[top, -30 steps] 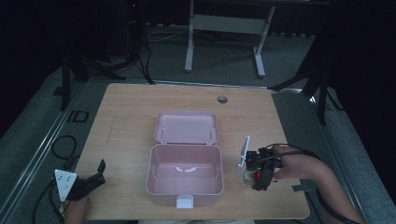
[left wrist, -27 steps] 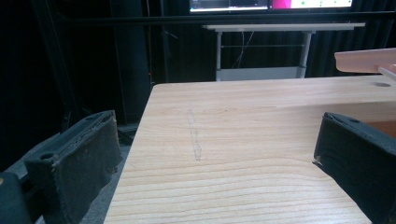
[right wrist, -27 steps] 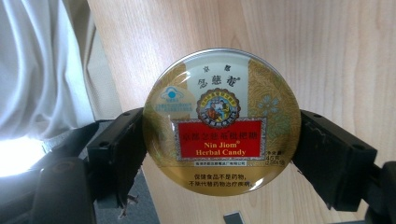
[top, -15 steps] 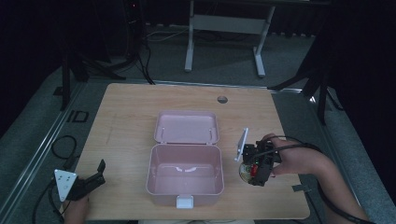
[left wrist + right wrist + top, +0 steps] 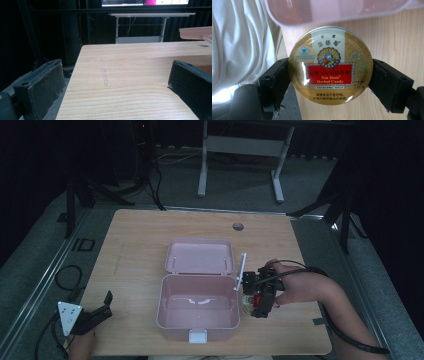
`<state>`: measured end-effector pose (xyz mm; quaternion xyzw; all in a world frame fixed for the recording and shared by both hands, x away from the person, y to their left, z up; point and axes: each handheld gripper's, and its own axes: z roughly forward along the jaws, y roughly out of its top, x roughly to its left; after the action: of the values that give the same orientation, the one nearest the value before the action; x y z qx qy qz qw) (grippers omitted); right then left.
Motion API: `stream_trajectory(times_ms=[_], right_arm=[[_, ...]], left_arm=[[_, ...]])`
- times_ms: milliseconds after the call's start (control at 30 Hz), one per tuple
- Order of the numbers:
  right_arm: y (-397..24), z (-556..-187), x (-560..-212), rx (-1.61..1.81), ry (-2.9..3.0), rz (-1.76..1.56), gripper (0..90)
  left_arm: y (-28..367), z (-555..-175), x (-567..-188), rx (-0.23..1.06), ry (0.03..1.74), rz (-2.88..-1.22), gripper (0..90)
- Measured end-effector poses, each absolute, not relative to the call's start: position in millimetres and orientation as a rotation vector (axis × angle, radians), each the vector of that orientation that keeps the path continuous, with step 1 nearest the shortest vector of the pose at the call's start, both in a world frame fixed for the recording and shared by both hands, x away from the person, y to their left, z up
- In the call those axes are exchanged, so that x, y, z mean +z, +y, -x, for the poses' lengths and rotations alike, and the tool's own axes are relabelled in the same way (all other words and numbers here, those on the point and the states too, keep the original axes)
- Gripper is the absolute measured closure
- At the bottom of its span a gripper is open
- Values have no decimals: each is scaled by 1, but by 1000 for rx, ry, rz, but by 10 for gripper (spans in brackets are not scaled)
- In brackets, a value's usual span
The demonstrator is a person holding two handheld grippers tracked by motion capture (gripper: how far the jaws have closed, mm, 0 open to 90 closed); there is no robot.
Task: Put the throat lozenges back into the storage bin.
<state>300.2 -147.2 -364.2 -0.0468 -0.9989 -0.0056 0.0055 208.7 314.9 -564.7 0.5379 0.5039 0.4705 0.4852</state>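
Note:
A pink plastic box stands open in the middle of the table, its lid laid back behind it. My right gripper is just beside the box's right wall, shut on a round gold tin. In the right gripper view the tin reads "Nin Jiom Herbal Candy" and sits lid-up between the gripper jaws, over the wood, below the box's rim. My left gripper rests at the table's front left corner, open, with nothing between its fingers.
The wooden table has a cable hole at the back. A white desk frame stands on the floor beyond it. Cables lie on the floor at the left. A person's white garment hangs past the table's near edge.
My right gripper has carried the tin a little to the left, closer to the box's right wall. The left gripper has stayed put.

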Motion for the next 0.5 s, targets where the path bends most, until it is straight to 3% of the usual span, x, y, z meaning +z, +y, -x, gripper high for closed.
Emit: stream_trajectory(times_ms=[500], right_arm=[[-95,-304,-369,-60,-3119,14,207]], left_arm=[[316,-209,-565,1137,1225,-1305,9]])
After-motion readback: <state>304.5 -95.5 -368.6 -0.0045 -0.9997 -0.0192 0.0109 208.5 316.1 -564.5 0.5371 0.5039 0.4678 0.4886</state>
